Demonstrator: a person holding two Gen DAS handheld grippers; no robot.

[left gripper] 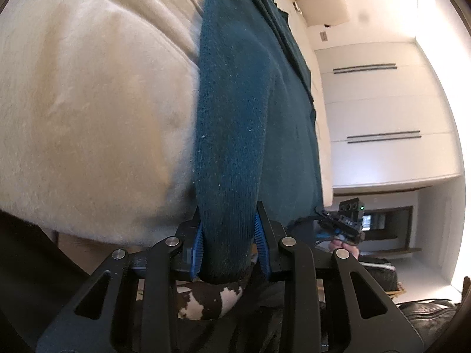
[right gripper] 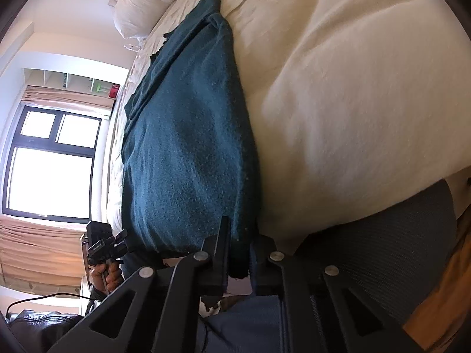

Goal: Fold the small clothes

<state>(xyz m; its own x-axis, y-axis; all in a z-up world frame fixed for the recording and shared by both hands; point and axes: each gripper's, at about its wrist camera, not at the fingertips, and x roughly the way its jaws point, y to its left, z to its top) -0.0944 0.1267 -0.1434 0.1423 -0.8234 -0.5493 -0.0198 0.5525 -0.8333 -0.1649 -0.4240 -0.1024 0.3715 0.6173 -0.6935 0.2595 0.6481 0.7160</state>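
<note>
A dark teal knitted garment lies stretched along the cream bedding. My left gripper is shut on a thick rolled edge of it, between the blue pads. In the right wrist view the same garment runs away over the bed, and my right gripper is shut on its near edge. The right gripper also shows in the left wrist view, and the left gripper in the right wrist view, both held by hands at the bed's near end.
White pillows lie at the bed's far end. A window with beige curtains is on one side, white cabinets on the other. A mesh chair back and black leather bag sit near me.
</note>
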